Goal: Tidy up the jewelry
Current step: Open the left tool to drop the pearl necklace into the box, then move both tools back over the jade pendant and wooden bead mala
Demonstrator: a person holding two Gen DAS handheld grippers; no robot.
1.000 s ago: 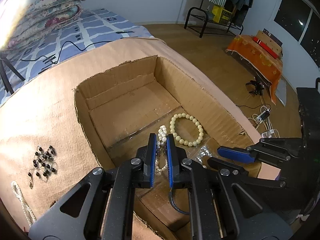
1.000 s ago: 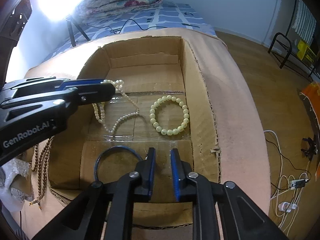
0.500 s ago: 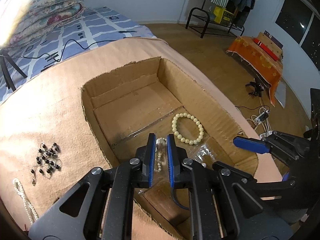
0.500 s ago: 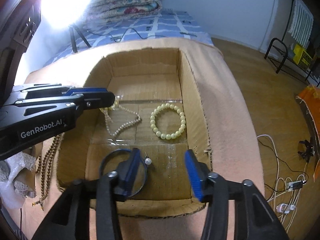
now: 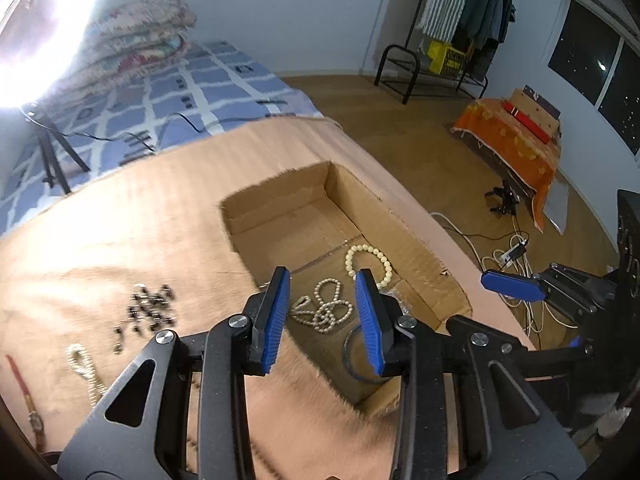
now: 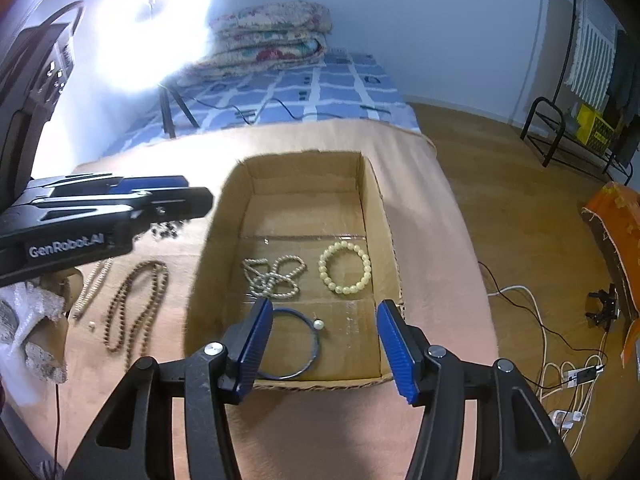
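Presently, both hand-held grippers stood apart, empty.
Left hand-held gripper (image 5: 322, 312) and right hand-held gripper (image 6: 326, 346) hovered over the cardboard box (image 6: 370, 196) holding the pearl necklace (image 6: 274, 276).

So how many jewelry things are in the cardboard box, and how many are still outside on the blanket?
In the brown cardboard box: 4
- white pearl necklace
- cream bead bracelet
- blue bangle ring
- single white pearl piece

Outside on the peach blanket: 3
- brown wooden bead necklace
- black bead strand
- white bead strand

Total: 7
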